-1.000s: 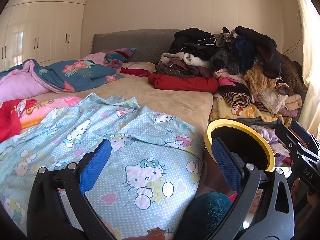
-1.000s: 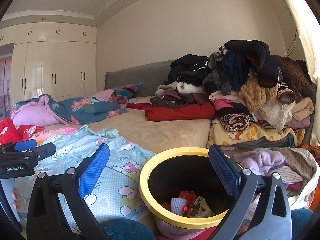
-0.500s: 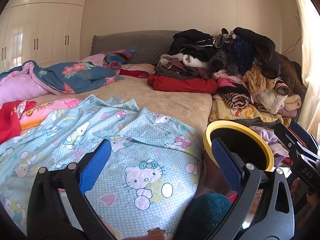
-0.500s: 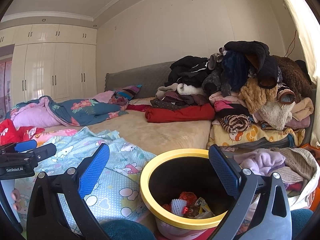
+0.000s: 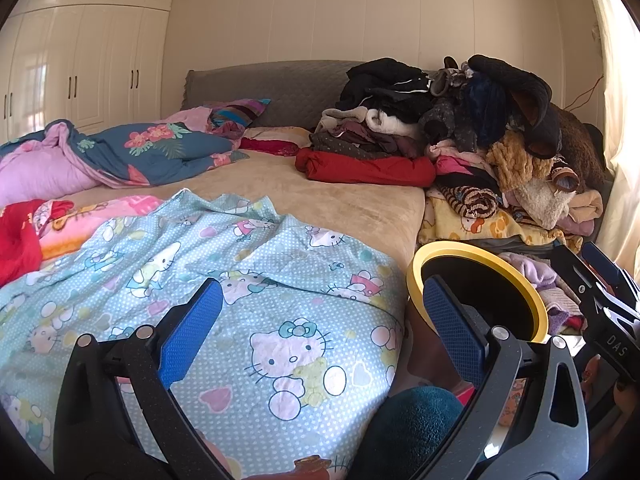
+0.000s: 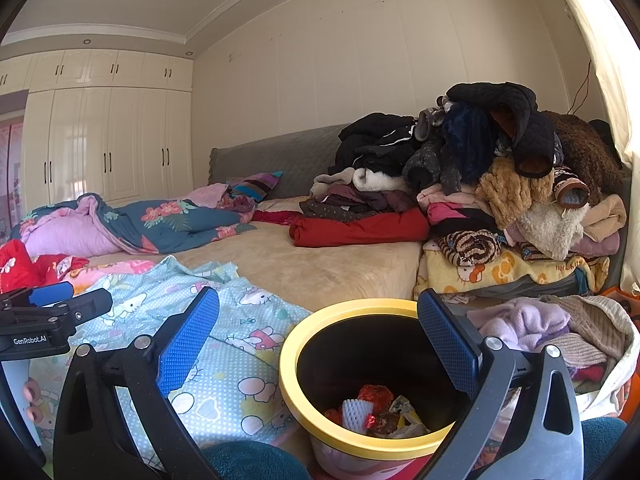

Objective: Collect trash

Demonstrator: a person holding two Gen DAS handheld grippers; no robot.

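Note:
A yellow-rimmed black trash bin [image 6: 308,336] stands beside the bed, low and centre in the right wrist view. Inside it lie red wrappers and white foam netting [image 6: 370,408]. My right gripper [image 6: 318,340] hovers open over the bin with nothing between its blue pads. In the left wrist view the same bin [image 5: 532,300] sits at the right, partly behind my right finger. My left gripper [image 5: 322,334] is open and empty above the Hello Kitty sheet [image 5: 248,304]. I see no loose trash on the bed.
A tall pile of clothes [image 5: 472,128] fills the bed's right side, spilling toward the bin. A floral quilt [image 5: 132,152] and red cloth [image 5: 16,236] lie at the left. White wardrobes [image 6: 100,144] line the far left wall. A curtain [image 6: 600,60] hangs at right.
Both views have tilted slightly upward, so the scene sits a little lower in frame. Both grippers stay open and empty.

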